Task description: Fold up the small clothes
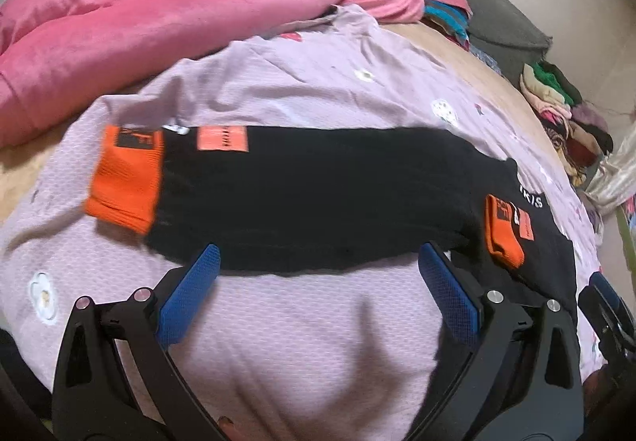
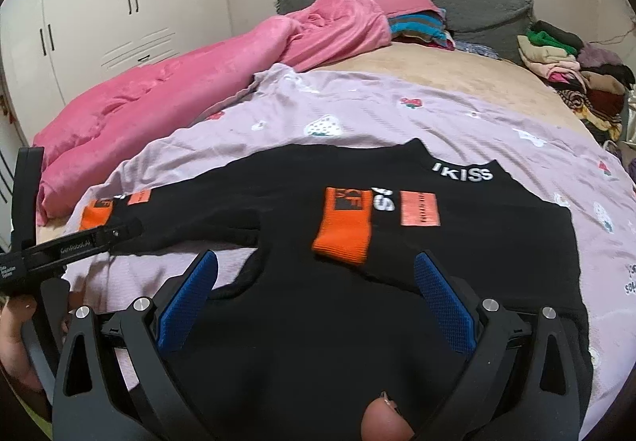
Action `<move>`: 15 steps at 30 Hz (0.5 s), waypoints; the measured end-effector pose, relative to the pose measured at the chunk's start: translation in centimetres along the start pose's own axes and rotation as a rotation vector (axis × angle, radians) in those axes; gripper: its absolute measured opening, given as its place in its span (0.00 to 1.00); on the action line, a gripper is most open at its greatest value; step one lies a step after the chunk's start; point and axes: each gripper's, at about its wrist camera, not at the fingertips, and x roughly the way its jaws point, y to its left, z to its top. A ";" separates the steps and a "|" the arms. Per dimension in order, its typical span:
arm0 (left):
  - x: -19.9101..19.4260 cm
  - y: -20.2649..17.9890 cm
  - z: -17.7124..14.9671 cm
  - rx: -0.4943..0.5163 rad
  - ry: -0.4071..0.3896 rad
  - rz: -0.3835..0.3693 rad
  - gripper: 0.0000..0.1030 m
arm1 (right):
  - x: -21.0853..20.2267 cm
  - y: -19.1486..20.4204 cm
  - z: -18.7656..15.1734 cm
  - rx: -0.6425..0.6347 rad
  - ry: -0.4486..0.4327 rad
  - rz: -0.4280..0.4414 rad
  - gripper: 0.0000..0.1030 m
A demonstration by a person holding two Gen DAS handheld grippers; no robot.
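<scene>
On a bed (image 2: 457, 59) spread with a lilac sheet (image 2: 357, 115), a black top (image 2: 457, 262) lies flat for folding, one sleeve (image 1: 298, 194) stretched left and the other tucked across, while the left gripper (image 1: 318, 294) and right gripper (image 2: 316, 298) hover released over its near edge.

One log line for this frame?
phase: pre-grasp | left gripper: open | right gripper: open | black top: flat on lilac sheet, unheld
</scene>
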 end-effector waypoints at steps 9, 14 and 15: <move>-0.8 3.6 0.1 -0.051 -0.008 0.053 0.91 | 1.2 3.6 0.2 -0.046 0.017 0.064 0.96; -0.7 5.9 0.2 -0.092 0.000 0.084 0.91 | 1.9 5.5 0.0 -0.080 0.033 0.096 0.96; -0.5 6.5 0.2 -0.110 0.003 0.090 0.91 | 2.0 5.8 0.0 -0.085 0.035 0.101 0.96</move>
